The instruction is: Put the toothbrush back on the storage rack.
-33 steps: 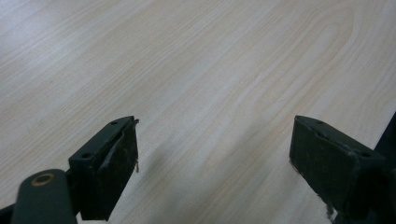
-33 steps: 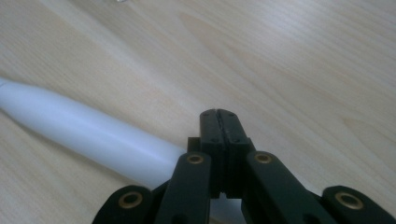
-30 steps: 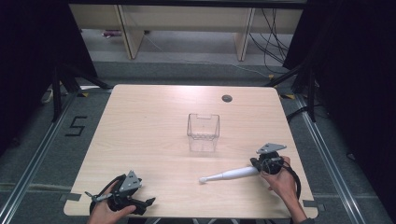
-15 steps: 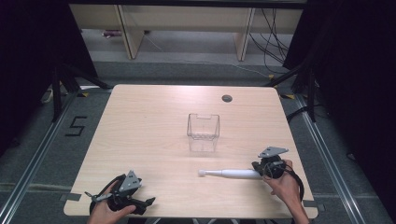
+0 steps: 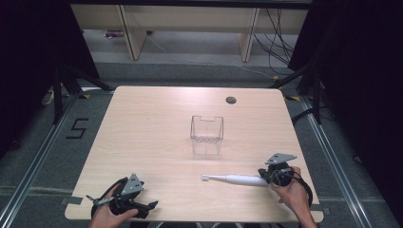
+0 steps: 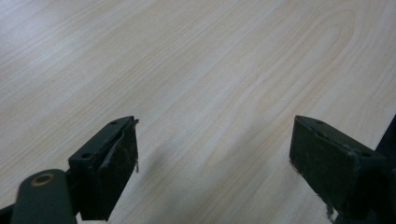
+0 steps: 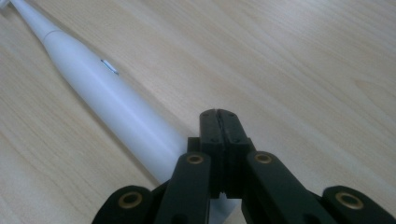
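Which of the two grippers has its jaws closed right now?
The right gripper, beside the white electric toothbrush at the table's near right: its jaws are pressed together. The left gripper, at the near left, has its jaws spread wide over bare wood.

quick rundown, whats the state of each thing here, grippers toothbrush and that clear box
left gripper: open, jaws wide apart over bare wood, holding nothing
right gripper: jaws shut together, toothbrush lying just beside them, not between the tips
electric toothbrush: lying flat on the table, brush head pointing to the person's left
clear container: upright mid-table, open top, looks empty
table: light wood
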`<action>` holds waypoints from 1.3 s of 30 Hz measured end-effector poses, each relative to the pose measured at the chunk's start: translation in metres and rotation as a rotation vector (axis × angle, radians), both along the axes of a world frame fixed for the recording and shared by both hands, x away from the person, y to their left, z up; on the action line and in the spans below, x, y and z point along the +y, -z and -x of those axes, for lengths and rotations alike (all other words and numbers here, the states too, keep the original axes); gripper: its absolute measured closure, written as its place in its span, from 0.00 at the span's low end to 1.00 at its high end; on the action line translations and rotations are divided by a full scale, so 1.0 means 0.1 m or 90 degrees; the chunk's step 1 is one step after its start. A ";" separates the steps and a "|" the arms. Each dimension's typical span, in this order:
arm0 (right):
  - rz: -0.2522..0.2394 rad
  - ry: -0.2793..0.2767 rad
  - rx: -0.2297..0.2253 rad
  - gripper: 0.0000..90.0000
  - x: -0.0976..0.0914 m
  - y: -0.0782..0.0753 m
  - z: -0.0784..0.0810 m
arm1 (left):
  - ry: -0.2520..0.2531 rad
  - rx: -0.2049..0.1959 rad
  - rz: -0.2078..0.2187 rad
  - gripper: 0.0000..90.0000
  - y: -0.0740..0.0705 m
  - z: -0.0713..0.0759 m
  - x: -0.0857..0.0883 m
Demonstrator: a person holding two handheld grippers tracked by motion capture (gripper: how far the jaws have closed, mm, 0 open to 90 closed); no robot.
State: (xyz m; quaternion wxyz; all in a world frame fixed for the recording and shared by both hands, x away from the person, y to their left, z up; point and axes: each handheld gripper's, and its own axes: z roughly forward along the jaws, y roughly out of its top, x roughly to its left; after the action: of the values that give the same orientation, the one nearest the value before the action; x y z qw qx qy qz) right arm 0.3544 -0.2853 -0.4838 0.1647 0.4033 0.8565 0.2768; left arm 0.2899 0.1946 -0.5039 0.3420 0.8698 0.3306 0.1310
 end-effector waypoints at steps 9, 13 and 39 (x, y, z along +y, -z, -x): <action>-0.005 0.004 0.011 1.00 -0.01 -0.02 0.10 | 0.000 0.000 -0.001 0.16 0.00 0.00 0.00; -0.007 0.003 0.015 0.99 -0.04 -0.01 0.15 | 0.000 -0.001 -0.001 0.16 0.00 0.00 0.00; -0.025 0.005 0.051 0.97 -0.03 -0.05 0.49 | -0.001 -0.001 -0.001 0.16 0.00 0.00 0.00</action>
State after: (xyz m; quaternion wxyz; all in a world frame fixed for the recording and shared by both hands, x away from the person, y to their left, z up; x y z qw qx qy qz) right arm 0.3053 -0.2886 -0.4789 0.1235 0.4203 0.8554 0.2765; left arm 0.2897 0.1948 -0.5039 0.3413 0.8697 0.3310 0.1324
